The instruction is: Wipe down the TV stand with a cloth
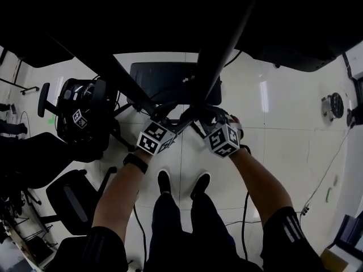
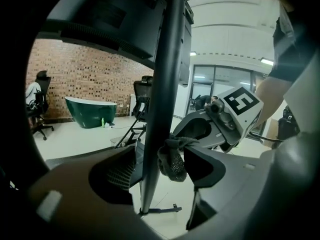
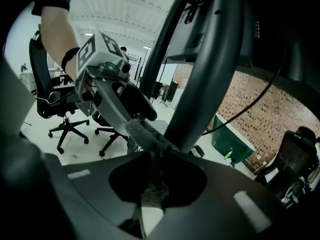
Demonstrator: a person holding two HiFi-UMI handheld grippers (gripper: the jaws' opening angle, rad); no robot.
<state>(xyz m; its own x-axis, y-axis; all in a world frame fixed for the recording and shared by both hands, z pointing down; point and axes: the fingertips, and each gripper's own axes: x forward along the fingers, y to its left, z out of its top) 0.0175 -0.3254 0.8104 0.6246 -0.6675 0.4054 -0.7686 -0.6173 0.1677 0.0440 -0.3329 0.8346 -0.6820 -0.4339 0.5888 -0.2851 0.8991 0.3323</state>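
The TV stand's dark upright pole [image 2: 162, 84] runs between the jaws of my left gripper [image 2: 160, 171]. A wad of grey mesh cloth [image 2: 172, 160] is pressed between its right jaw and the pole, so it is shut on the cloth. My right gripper [image 3: 152, 184] is shut on a strip of the same cloth [image 3: 146, 136], which runs up to the pole [image 3: 205, 74] under the left gripper [image 3: 142, 114]. In the head view both grippers, left [image 1: 169, 112] and right [image 1: 195, 117], meet at the slanting pole [image 1: 218, 55] above the stand's dark base [image 1: 170, 75].
Black office chairs [image 1: 82, 115] [image 1: 71, 200] stand to my left on the pale tiled floor. Cables [image 1: 328, 171] trail on the right. A green bathtub [image 2: 91, 111] sits before a brick wall [image 2: 85, 74]. A seated person [image 2: 34, 96] is at the far left.
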